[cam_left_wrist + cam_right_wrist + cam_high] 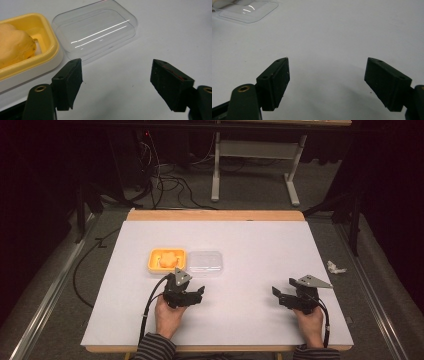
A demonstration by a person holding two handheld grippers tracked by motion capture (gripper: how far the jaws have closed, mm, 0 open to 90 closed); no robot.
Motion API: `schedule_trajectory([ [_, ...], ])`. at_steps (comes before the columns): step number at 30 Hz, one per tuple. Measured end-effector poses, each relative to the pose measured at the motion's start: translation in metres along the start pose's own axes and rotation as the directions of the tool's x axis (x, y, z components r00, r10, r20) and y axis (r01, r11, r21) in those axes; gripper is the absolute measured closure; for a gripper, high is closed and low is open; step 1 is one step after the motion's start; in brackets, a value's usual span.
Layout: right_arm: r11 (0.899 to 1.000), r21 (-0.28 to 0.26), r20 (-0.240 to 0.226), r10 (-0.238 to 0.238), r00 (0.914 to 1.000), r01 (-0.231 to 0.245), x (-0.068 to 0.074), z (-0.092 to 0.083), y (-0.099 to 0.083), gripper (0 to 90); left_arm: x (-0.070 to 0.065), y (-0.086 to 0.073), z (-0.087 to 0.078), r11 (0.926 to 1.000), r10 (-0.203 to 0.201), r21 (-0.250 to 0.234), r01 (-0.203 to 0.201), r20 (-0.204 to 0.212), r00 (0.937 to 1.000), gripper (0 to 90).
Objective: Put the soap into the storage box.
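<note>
On the white table (250, 310), the yellow box (167, 260) with its orange piece sits uncovered, the clear lid (205, 263) lying touching it. The left gripper (192, 295) hovers near, jaws spread and empty; the right gripper (282, 297), also spread, waits well apart. Closing seems unstarted.

Grey carpet floor (260, 190), black cables (165, 182), dim room.

Black claws (192, 292) with grey plates, trailing cables; striped sleeves (156, 347).
</note>
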State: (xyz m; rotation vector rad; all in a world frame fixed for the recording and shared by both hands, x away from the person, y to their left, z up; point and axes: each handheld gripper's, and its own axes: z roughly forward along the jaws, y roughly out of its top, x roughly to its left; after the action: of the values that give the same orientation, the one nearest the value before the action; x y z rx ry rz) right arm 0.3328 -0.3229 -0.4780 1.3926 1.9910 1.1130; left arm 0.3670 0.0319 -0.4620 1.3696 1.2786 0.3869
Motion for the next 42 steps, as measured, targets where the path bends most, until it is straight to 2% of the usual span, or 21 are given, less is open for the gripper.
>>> schedule_trajectory([
  [21,1.0,-0.002,0.0,0.0,1.0,0.0,0.0,0.0,0.0,20.6,0.003,-0.009,0.008,0.9997,-0.018,0.015,0.018,-0.009,0.9998,26.3],
  [24,1.0,-0.001,-0.001,0.0,1.0,0.0,0.0,0.0,0.0,20.6,0.004,-0.012,0.01,0.9998,-0.004,0.02,0.004,-0.014,0.9999,26.3],
  [32,1.0,-0.001,-0.001,0.0,1.0,0.0,0.0,0.0,0.0,20.6,0.005,-0.018,0.016,0.9995,0.002,0.03,-0.002,-0.026,0.9997,26.3],
  [42,1.0,-0.001,-0.001,0.0,1.0,0.0,0.0,0.0,0.0,20.6,0.008,-0.022,0.021,0.9999,0.015,0.009,-0.014,-0.035,0.9993,26.3],
])
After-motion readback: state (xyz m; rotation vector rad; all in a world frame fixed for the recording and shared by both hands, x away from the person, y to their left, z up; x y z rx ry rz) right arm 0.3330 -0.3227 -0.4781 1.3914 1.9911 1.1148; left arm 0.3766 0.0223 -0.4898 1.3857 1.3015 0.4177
